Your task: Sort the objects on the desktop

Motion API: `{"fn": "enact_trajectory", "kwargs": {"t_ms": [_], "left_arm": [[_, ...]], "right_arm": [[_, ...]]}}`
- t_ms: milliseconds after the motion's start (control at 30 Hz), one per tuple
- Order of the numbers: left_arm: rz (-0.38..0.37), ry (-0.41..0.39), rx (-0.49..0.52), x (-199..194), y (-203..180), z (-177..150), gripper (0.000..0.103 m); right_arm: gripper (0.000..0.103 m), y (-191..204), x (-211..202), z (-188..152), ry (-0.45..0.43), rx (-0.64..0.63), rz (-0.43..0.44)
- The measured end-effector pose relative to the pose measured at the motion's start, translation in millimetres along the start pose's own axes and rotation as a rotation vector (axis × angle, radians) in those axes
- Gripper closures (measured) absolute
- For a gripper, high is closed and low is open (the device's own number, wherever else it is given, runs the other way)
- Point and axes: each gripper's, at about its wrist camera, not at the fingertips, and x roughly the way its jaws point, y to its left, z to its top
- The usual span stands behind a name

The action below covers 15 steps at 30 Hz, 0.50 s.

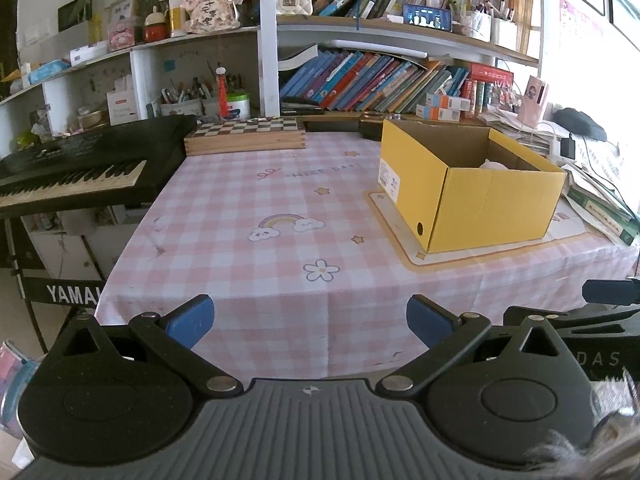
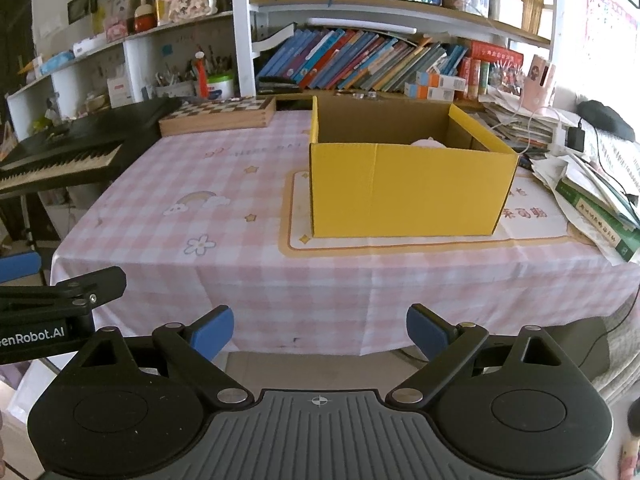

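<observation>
Yellow cardboard box (image 2: pixel 408 188) is the main thing on the desk right now, sitting open-topped on a cream placemat with an orange border (image 2: pixel 400 242), toward the right half of the pink checked tablecloth (image 1: pixel 248 208). Peeking over its rim I can see something pale pink and soft inside (image 2: pixel 428 142), but I can't tell what it is. Both grippers are hanging off the near edge of the table, not touching anything. My left gripper (image 1: pixel 310 322) has its blue pads (image 1: pixel 192 322) spread wide with nothing but tablecloth showing between them. Same deal on the right gripper (image 2: pixel 320 330): blue fingertips (image 2: pixel 426 330) far apart, nothing between them, box well ahead of it. In the right wrist view the left gripper pokes in at the left edge just beside mine. Rest of the cloth looks bare apart from a wooden chessboard box (image 1: pixel 244 136) at the far edge, with a black keyboard (image 1: pixel 80 168) off to the left and a messy pile of books and papers (image 2: pixel 592 196) to the right of the box. Bookshelves (image 1: pixel 380 76) run behind it all.
</observation>
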Motion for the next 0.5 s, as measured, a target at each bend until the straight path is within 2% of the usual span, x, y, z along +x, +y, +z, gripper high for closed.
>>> {"fn": "enact_trajectory", "kwargs": {"t_ms": [500], "left_arm": [[-0.005,0.007,-0.023,5.8,2.9,-1.3,0.0]], "right_arm": [[0.008,1.2,4.2,1.2,0.016,-0.001,-0.001]]}}
